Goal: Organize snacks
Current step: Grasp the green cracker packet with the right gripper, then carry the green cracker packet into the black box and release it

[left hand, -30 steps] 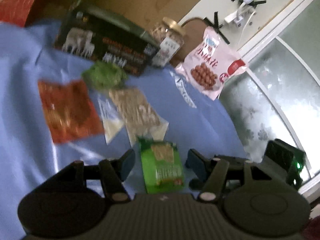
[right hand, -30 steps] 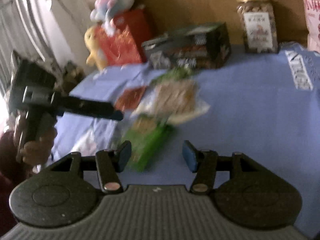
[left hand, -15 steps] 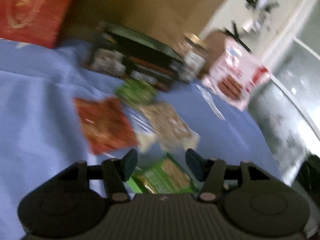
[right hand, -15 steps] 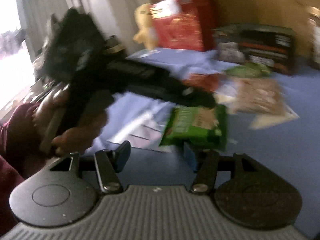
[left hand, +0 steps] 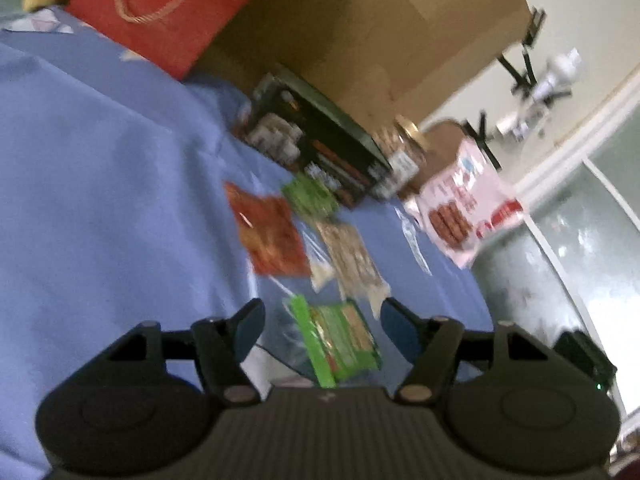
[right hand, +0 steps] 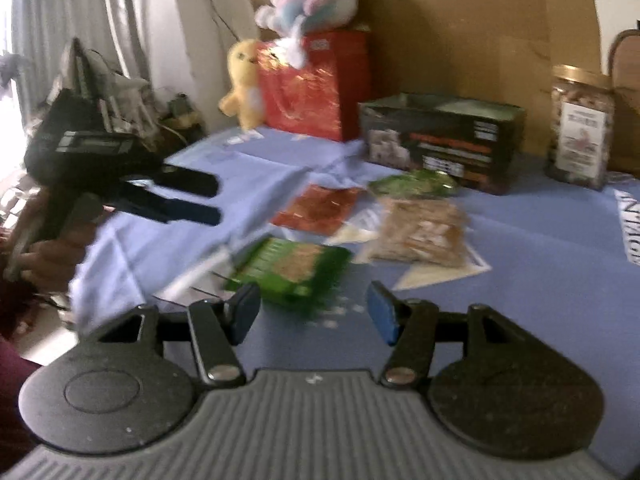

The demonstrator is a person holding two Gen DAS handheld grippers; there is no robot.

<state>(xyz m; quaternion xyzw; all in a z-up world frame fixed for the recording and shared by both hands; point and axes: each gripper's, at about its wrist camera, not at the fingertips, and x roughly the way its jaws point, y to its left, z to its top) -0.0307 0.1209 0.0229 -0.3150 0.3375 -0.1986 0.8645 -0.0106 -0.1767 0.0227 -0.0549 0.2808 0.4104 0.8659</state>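
A green cracker pack (right hand: 292, 272) lies flat on the blue cloth (right hand: 540, 280), just ahead of my right gripper (right hand: 313, 315), which is open and holds nothing. In the right wrist view, a hand holds my left gripper (right hand: 217, 200) in the air to the left of the pack and apart from it. Its jaws are opening and nothing is between them. In the left wrist view the green cracker pack (left hand: 340, 340) shows beyond the left gripper (left hand: 323, 328), resting on the cloth. Farther back lie a red packet (right hand: 320, 210), a clear bag of brown snacks (right hand: 424, 232) and a green bag (right hand: 416, 182).
A black box (right hand: 440, 136) and a jar (right hand: 580, 124) stand at the back, in front of a cardboard sheet (left hand: 360, 40). A pink snack bag (left hand: 464, 208) leans by the right edge. At the back left stands a red gift bag (right hand: 316, 84) with plush toys (right hand: 308, 0) on it.
Half a second ago the left gripper reached out over the green pack. It has since drawn back to the left with its jaws wider. Both views have swung.
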